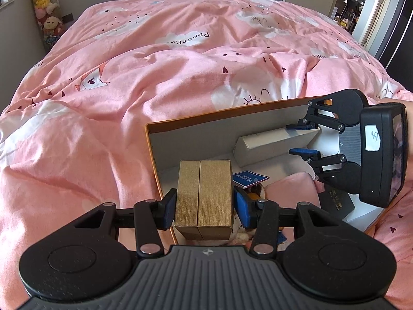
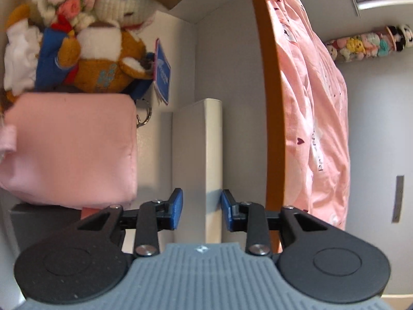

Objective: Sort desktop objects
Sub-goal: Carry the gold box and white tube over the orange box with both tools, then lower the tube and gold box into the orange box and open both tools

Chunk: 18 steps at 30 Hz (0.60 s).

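White box lying dead ahead btwn right gripper pads, long axis running straight out along the fingers, parallel to orange-rimmed carton wall just right of it. Pads flanking near end w/ slim gaps both sides, so parted, not pinching. Sitting inside carton, next to pink pouch on tongs' left; plush toys further ahead-left. Looking matte off-white, slim, rectangular, crisp edges. Left gripper clenching gold box over carton's near corner, seam running away along fingers. Right hand nearer to white box, prob. just releasing.
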Motion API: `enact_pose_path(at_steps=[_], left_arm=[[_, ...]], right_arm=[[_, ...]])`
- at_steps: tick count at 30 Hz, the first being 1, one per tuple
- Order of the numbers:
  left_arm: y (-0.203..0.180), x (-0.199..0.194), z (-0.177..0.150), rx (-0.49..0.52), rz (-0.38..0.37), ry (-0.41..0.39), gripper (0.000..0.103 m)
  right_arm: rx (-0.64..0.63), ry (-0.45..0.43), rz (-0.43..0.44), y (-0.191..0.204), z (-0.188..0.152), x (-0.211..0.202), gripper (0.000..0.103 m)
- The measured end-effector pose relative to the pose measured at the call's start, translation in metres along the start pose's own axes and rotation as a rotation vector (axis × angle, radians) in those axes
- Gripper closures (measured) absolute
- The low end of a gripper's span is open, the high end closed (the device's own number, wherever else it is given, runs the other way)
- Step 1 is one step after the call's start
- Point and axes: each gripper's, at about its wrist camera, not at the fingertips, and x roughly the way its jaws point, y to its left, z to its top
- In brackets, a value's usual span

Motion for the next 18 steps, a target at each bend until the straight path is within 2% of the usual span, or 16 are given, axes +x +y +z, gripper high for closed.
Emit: enact_pose_path(at_steps=[3, 7, 8, 9, 12, 14, 15, 16, 18], left_arm=[[-0.001, -0.001, -0.001, -0.005, -0.012, -0.004, 0.049], [-0.003, -0.004, -0.002, 0.000, -0.021, -0.011, 0.049], [-0.003, -0.005, -0.002, 0.002, -0.021, -0.014, 0.049], [-0.003, -0.006, -0.001, 0.004, -0.021, -0.017, 0.049], [-0.004, -0.006, 0.001, 0.007, -0.023, -0.024, 0.049], [-0.006, -0.007, 0.003, 0.013, -0.026, -0.028, 0.049], [-0.007, -0.007, 0.004, 0.016, -0.029, -0.030, 0.049], [-0.009, -0.007, 0.005, 0.021, -0.032, -0.033, 0.049], [-0.012, -0.007, 0.007, 0.031, -0.039, -0.039, 0.049]], right_arm=[[0.053, -0.001, 0.049, -0.005, -0.001, -0.006, 0.068], [0.091, 0.012, 0.057, -0.001, -0.006, -0.007, 0.069], [0.114, 0.015, 0.071, 0.002, -0.008, -0.011, 0.074], [0.144, 0.022, 0.096, 0.000, -0.006, -0.010, 0.084], [0.246, 0.041, 0.154, -0.010, -0.008, -0.006, 0.091], [0.289, 0.057, 0.130, -0.014, -0.011, 0.000, 0.091], [0.306, 0.066, 0.117, -0.015, -0.012, 0.003, 0.099], [0.328, 0.072, 0.118, -0.018, -0.013, 0.004, 0.101], [0.379, 0.067, 0.132, -0.022, -0.017, 0.004, 0.099]])
